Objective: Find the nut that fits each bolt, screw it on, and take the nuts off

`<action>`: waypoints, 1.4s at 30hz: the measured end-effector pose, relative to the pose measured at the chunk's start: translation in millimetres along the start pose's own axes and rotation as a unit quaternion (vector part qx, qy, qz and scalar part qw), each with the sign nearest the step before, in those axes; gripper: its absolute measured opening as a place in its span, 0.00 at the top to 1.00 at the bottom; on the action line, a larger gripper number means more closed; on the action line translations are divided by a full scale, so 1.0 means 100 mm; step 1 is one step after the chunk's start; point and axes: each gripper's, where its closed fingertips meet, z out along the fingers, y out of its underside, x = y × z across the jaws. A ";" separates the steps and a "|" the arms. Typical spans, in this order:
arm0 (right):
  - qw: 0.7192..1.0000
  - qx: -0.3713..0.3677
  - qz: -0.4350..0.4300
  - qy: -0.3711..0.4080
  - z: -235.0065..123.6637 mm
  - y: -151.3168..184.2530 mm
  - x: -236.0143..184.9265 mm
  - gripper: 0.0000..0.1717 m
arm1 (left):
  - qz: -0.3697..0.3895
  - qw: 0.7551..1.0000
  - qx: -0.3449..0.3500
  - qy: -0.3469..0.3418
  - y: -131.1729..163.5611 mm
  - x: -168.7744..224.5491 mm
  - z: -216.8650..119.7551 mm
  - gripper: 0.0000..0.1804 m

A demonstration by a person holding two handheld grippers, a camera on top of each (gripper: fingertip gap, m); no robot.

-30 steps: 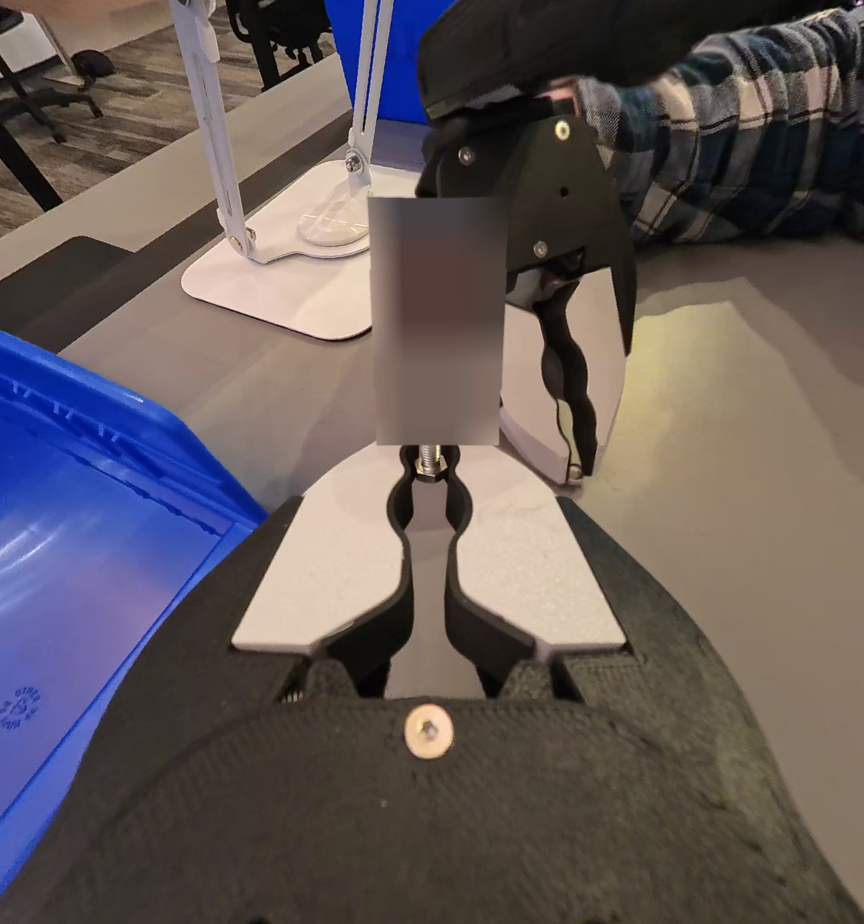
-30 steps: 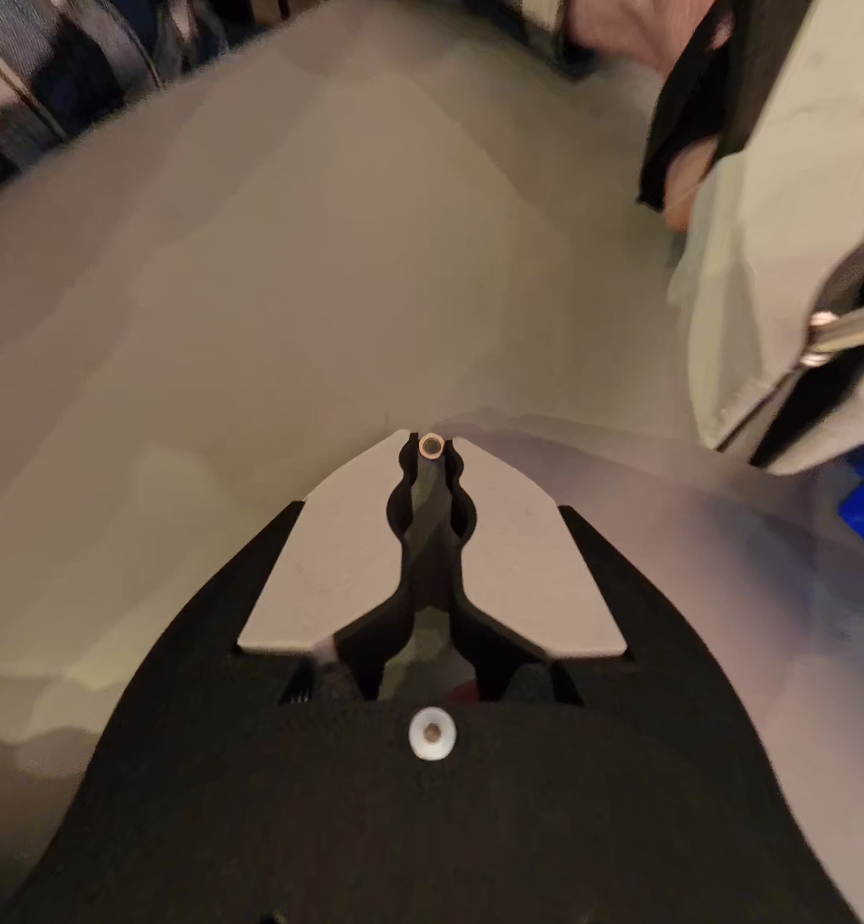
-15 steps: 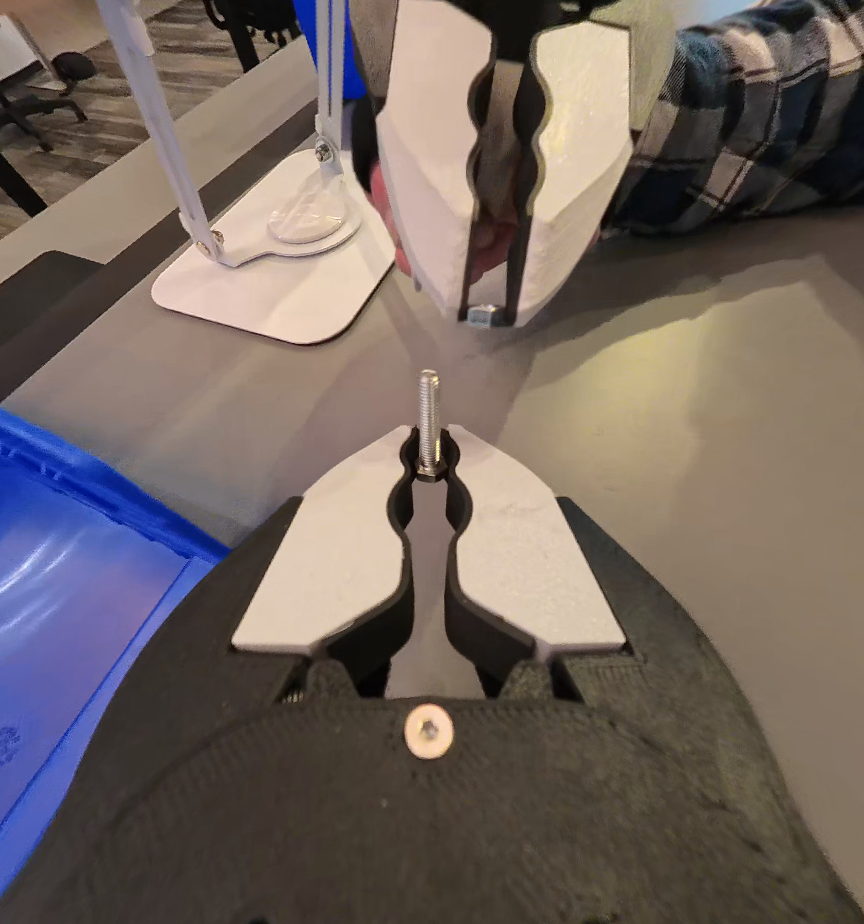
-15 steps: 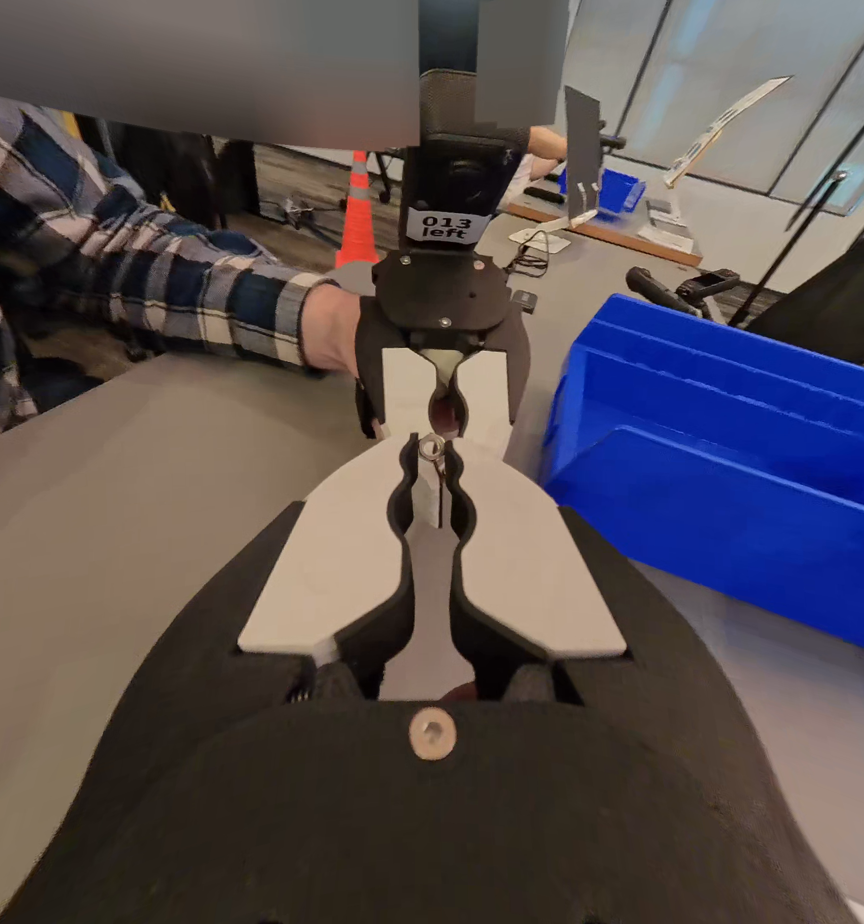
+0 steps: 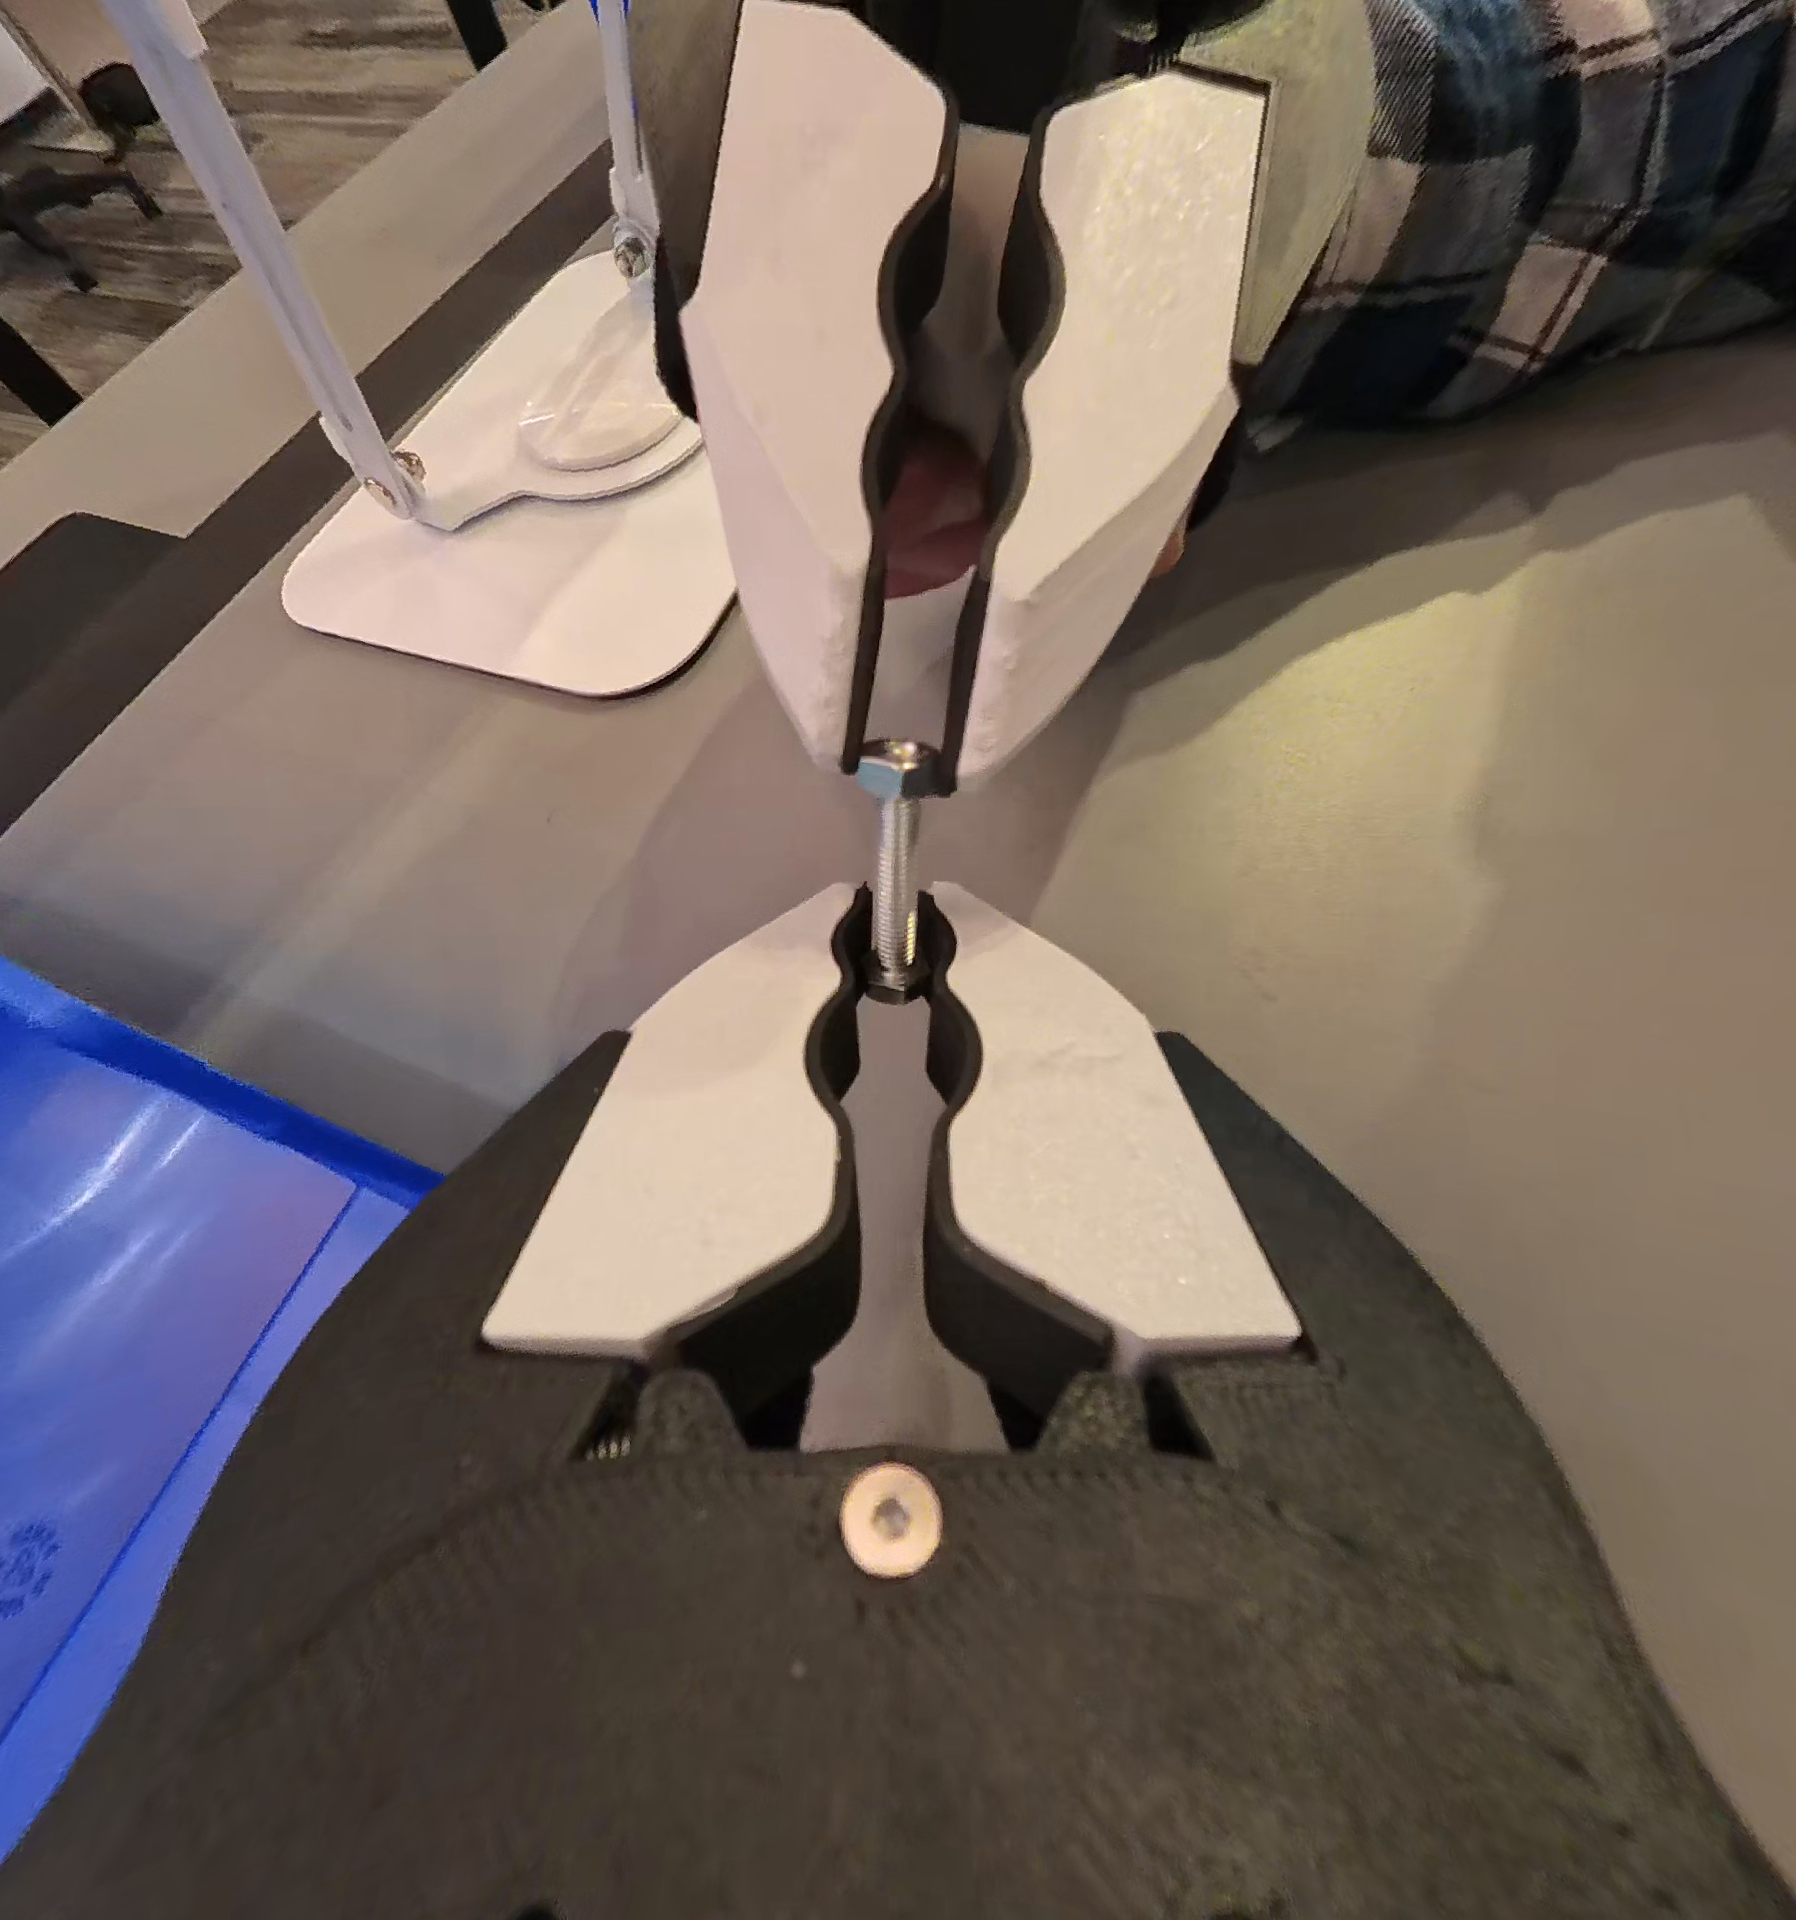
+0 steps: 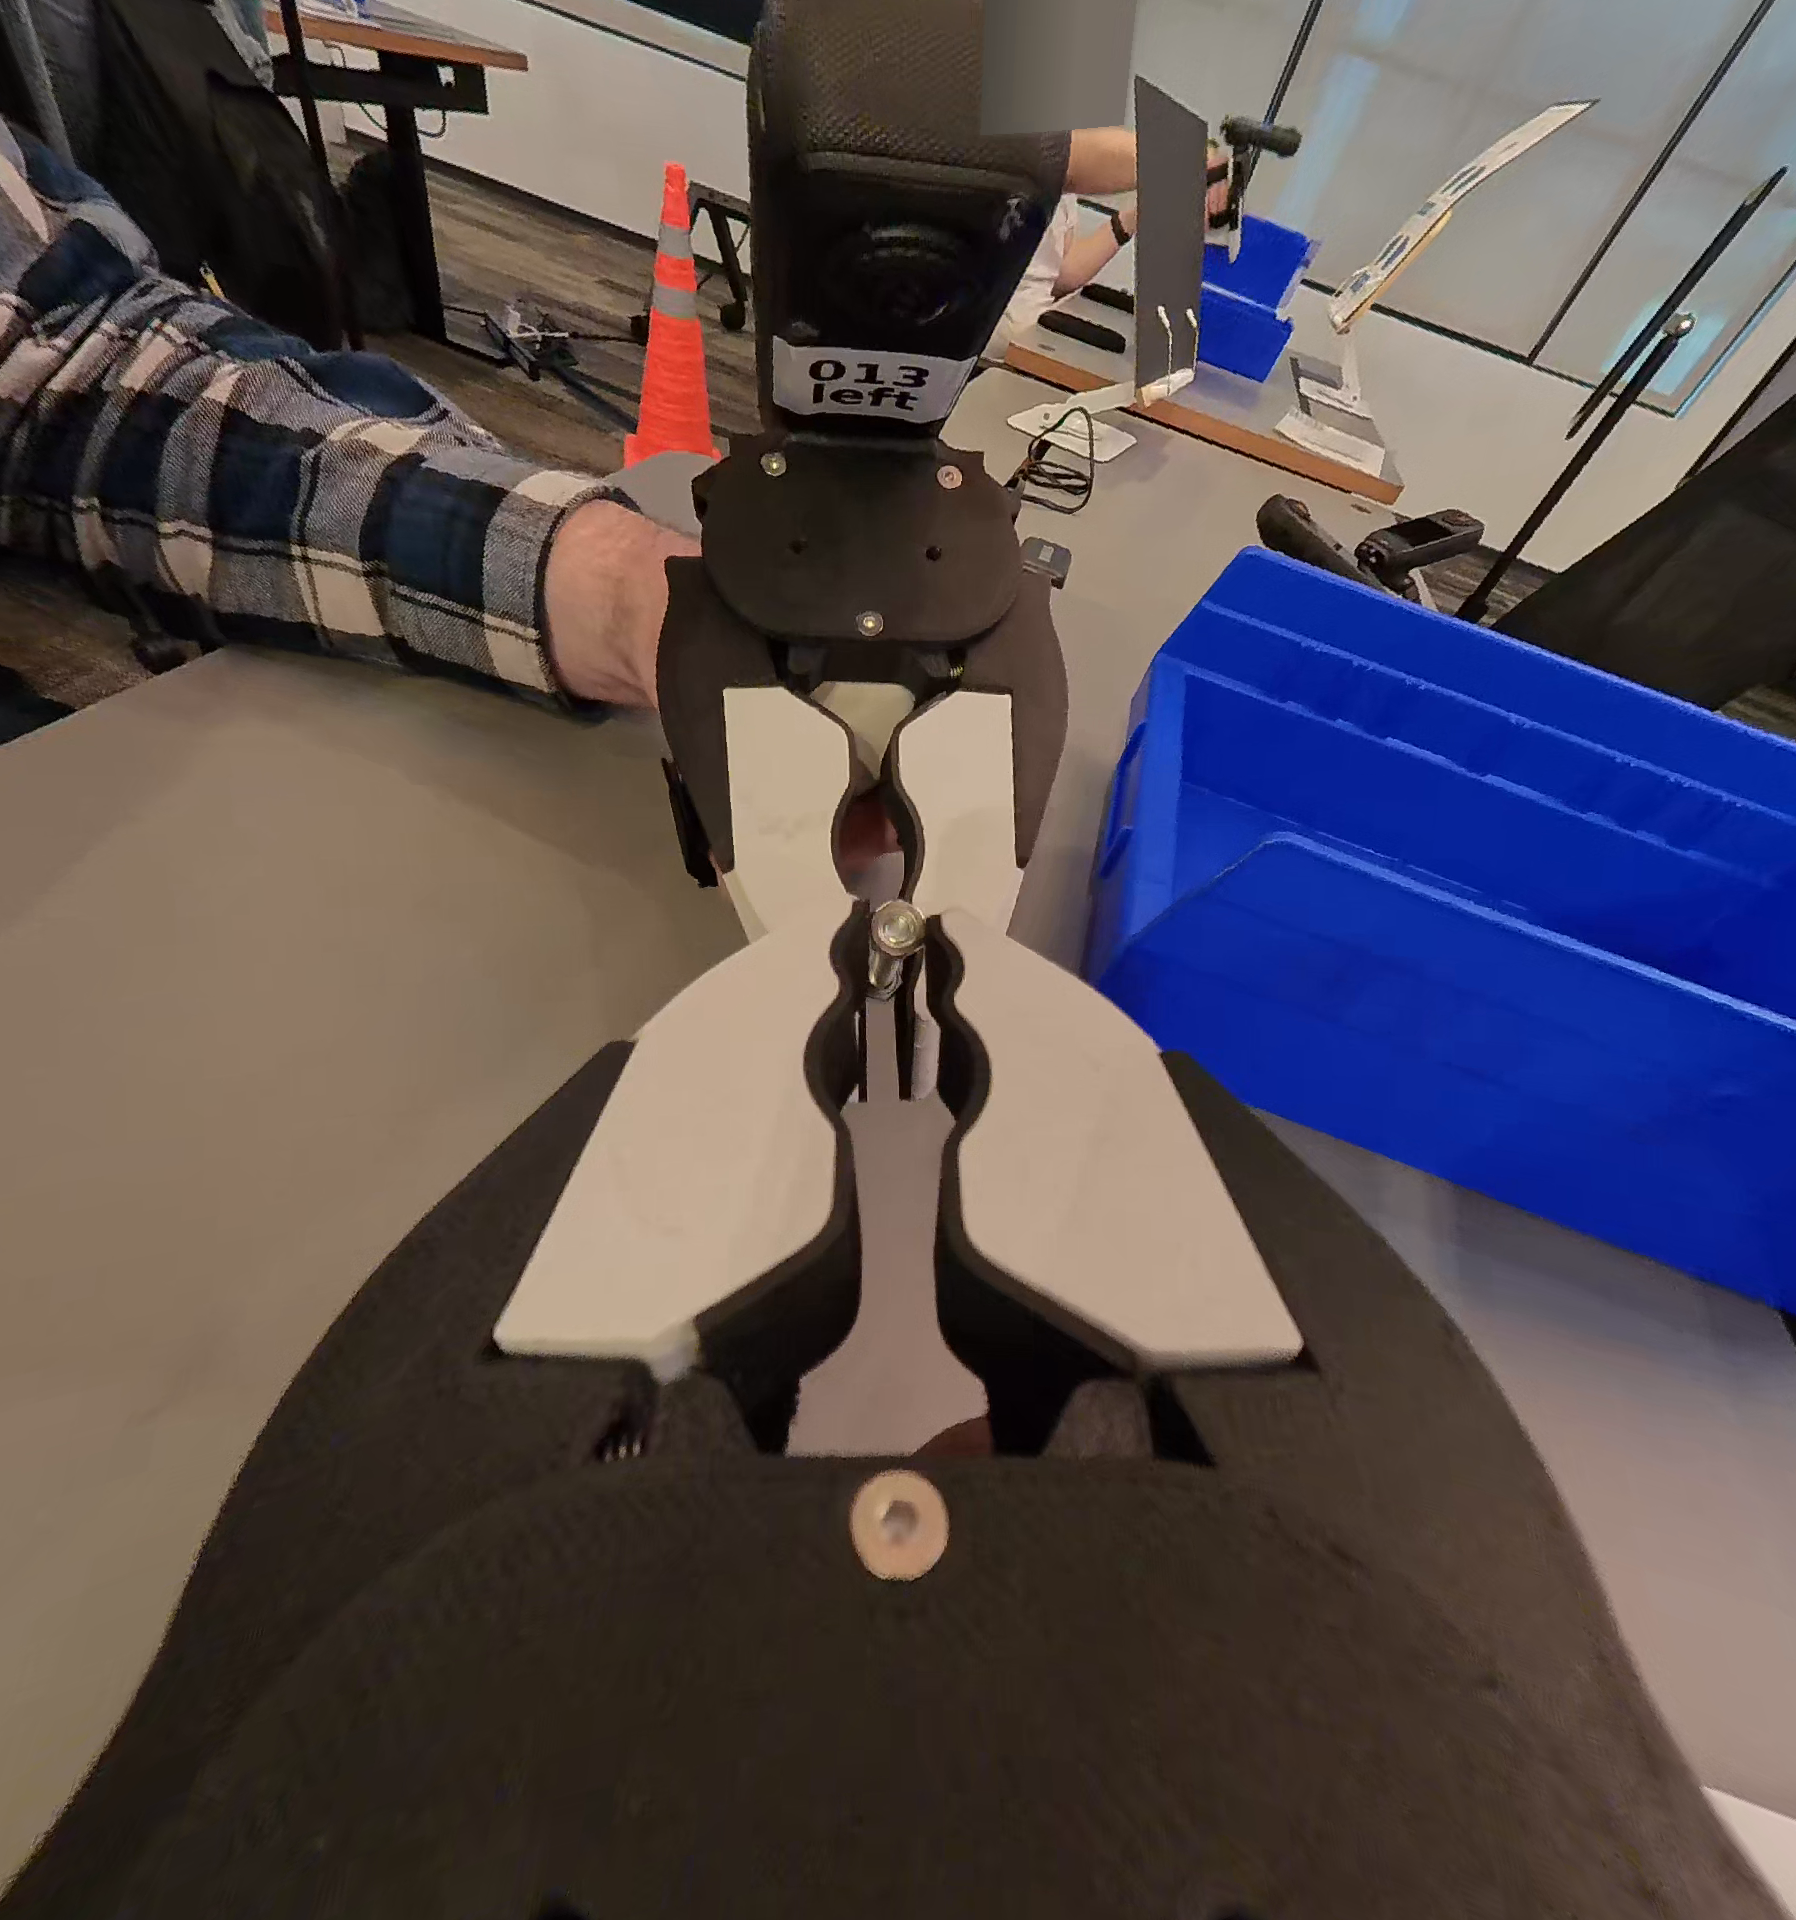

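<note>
- The grey table (image 5: 1445, 935) lies bare to the right of both grippers; a blue bin (image 5: 94, 1299) crowds the near-left corner in the left wrist view, and a white stand base (image 5: 520, 582) sits beyond it near the table's far edge.
- The left gripper (image 5: 896, 935) is clamped on the lower end of a silver bolt (image 5: 896, 862), its pads pressing a dark hex piece there, probably the bolt's head, though it is small and shadowed.
- The right gripper (image 5: 899, 764) comes in from above, fingertips pinching a bright hex nut (image 5: 896, 771) on the bolt's upper end.
- The right wrist view alone shows the blue bin (image 6: 1496, 987) as divided into compartments; what they hold cannot be made out. It also shows a plaid sleeve (image 6: 250, 499), an orange cone (image 6: 674, 332) and another desk.
- The right wrist view sees the nut (image 6: 896, 925) end-on between its own fingertips.
</note>
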 end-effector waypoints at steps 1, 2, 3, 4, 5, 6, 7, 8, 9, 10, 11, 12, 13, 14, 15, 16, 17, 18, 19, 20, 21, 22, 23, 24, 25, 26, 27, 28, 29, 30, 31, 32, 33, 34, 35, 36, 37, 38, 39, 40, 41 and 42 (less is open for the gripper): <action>1.000 -0.002 0.000 -0.001 0.00 0.01 0.00 0.94 | 0.000 1.000 -0.001 0.000 0.00 0.00 0.00 0.96; 1.000 -0.003 0.000 -0.001 0.00 0.01 0.00 0.94 | 0.001 1.000 -0.001 0.000 0.00 0.00 0.00 0.96; 1.000 -0.005 0.000 0.000 0.01 0.01 0.00 0.94 | 0.002 1.000 -0.002 -0.001 0.01 0.00 0.01 0.96; 1.000 -0.010 -0.002 0.001 0.01 0.02 0.00 0.94 | 0.004 1.000 -0.005 -0.005 0.01 0.00 0.01 0.96; 1.000 -0.012 -0.003 0.001 0.01 0.02 0.00 0.94 | 0.007 1.000 -0.006 -0.009 0.01 -0.01 0.01 0.96; 1.000 -0.013 -0.003 0.002 0.01 0.02 0.00 0.94 | 0.008 1.000 -0.007 -0.009 0.01 -0.01 0.01 0.96; 1.000 -0.016 -0.003 0.006 0.01 0.03 0.01 0.94 | 0.007 1.000 -0.009 -0.013 0.02 -0.02 0.01 0.96; 1.000 -0.022 -0.003 0.012 0.02 0.04 0.02 0.94 | 0.006 1.000 -0.014 -0.024 0.03 -0.06 0.01 0.96; 0.999 -0.028 -0.006 0.016 0.02 0.05 0.04 0.94 | 0.005 0.999 -0.017 -0.031 0.04 -0.08 0.01 0.96; 0.999 -0.033 -0.007 0.020 0.02 0.06 0.05 0.94 | 0.006 0.999 -0.020 -0.035 0.05 -0.09 0.00 0.96; 0.999 -0.035 -0.004 0.021 0.02 0.07 0.05 0.94 | 0.011 0.999 -0.022 -0.043 0.05 -0.11 0.00 0.96; 0.999 -0.036 -0.001 0.021 0.02 0.07 0.06 0.94 | 0.018 0.998 -0.027 -0.049 0.06 -0.11 0.00 0.96; 0.999 -0.036 0.001 0.023 0.02 0.07 0.06 0.94 | 0.019 0.998 -0.029 -0.050 0.06 -0.11 0.00 0.96; 0.999 -0.037 0.002 0.026 0.02 0.08 0.07 0.94 | 0.020 0.998 -0.031 -0.056 0.06 -0.13 0.00 0.96; 0.999 -0.040 0.004 0.029 0.02 0.08 0.08 0.94 | 0.020 0.997 -0.032 -0.062 0.07 -0.14 0.00 0.96; 0.999 -0.042 0.005 0.032 0.03 0.08 0.08 0.94 | 0.020 0.997 -0.033 -0.065 0.07 -0.15 0.00 0.96; 0.998 -0.042 0.006 0.037 0.04 0.08 0.09 0.94 | 0.021 0.997 -0.033 -0.070 0.07 -0.16 0.00 0.96; 0.998 -0.041 0.010 0.040 0.04 0.07 0.10 0.94 | 0.025 0.996 -0.035 -0.075 0.07 -0.17 -0.01 0.96; 0.998 -0.041 0.014 0.043 0.05 0.08 0.11 0.94 | 0.029 0.995 -0.040 -0.082 0.08 -0.19 -0.01 0.96; 0.998 -0.042 0.018 0.047 0.06 0.08 0.12 0.94 | 0.032 0.994 -0.045 -0.092 0.09 -0.21 -0.01 0.96; 0.997 -0.045 0.023 0.051 0.06 0.09 0.13 0.94 | 0.034 0.993 -0.049 -0.097 0.10 -0.23 -0.01 0.96; 0.997 -0.045 0.030 0.056 0.07 0.10 0.14 0.94 | 0.035 0.993 -0.051 -0.101 0.11 -0.24 -0.01 0.96; 0.996 -0.044 0.038 0.062 0.07 0.11 0.14 0.94 | 0.034 0.993 -0.051 -0.104 0.11 -0.25 -0.01 0.96; 0.996 -0.043 0.047 0.068 0.07 0.11 0.15 0.94 | 0.033 0.992 -0.052 -0.107 0.12 -0.26 -0.01 0.96; 0.995 -0.043 0.056 0.073 0.07 0.12 0.16 0.94 | 0.035 0.992 -0.053 -0.109 0.12 -0.26 -0.01 0.96; 0.994 -0.042 0.063 0.078 0.06 0.12 0.16 0.94 | 0.038 0.992 -0.054 -0.111 0.12 -0.26 0.00 0.96; 0.993 -0.043 0.066 0.085 0.06 0.12 0.16 0.94 | 0.039 0.991 -0.055 -0.114 0.12 -0.27 0.00 0.96; 0.992 -0.042 0.072 0.091 0.07 0.12 0.16 0.94 | 0.038 0.991 -0.055 -0.116 0.12 -0.27 0.00 0.96; 0.991 -0.041 0.080 0.098 0.07 0.11 0.16 0.94 | 0.039 0.991 -0.056 -0.119 0.12 -0.28 0.00 0.96; 0.989 -0.039 0.090 0.107 0.07 0.12 0.17 0.94 | 0.042 0.990 -0.057 -0.125 0.12 -0.29 0.00 0.96; 0.987 -0.036 0.102 0.115 0.07 0.12 0.18 0.94 | 0.041 0.989 -0.059 -0.129 0.12 -0.30 0.00 0.96; 0.986 -0.033 0.112 0.122 0.06 0.13 0.18 0.94 | 0.042 0.989 -0.060 -0.132 0.12 -0.31 0.00 0.96; 0.984 -0.032 0.119 0.128 0.06 0.13 0.18 0.94 | 0.047 0.988 -0.062 -0.136 0.13 -0.31 0.00 0.96; 0.983 -0.034 0.121 0.134 0.06 0.14 0.18 0.94 | 0.051 0.987 -0.065 -0.138 0.13 -0.31 0.00 0.96; 0.982 -0.038 0.122 0.138 0.06 0.14 0.19 0.94 | 0.053 0.986 -0.068 -0.140 0.13 -0.31 0.00 0.96; 0.981 -0.040 0.124 0.143 0.05 0.14 0.19 0.94 | 0.054 0.986 -0.069 -0.142 0.13 -0.32 0.01 0.96; 0.980 -0.038 0.128 0.146 0.06 0.14 0.19 0.94 | 0.054 0.986 -0.067 -0.142 0.13 -0.31 0.01 0.96; 0.979 -0.037 0.133 0.150 0.06 0.14 0.19 0.94 | 0.054 0.986 -0.069 -0.143 0.13 -0.32 0.01 0.96; 0.978 -0.041 0.136 0.153 0.06 0.15 0.18 0.94 | 0.056 0.985 -0.074 -0.146 0.15 -0.33 0.01 0.96; 0.978 -0.043 0.137 0.154 0.06 0.16 0.18 0.94 | 0.058 0.984 -0.077 -0.147 0.16 -0.33 0.01 0.96; 0.978 -0.041 0.137 0.155 0.07 0.16 0.18 0.94 | 0.057 0.985 -0.075 -0.143 0.15 -0.32 0.02 0.96; 0.978 -0.041 0.134 0.157 0.06 0.15 0.18 0.94 | 0.054 0.986 -0.072 -0.141 0.15 -0.31 0.02 0.96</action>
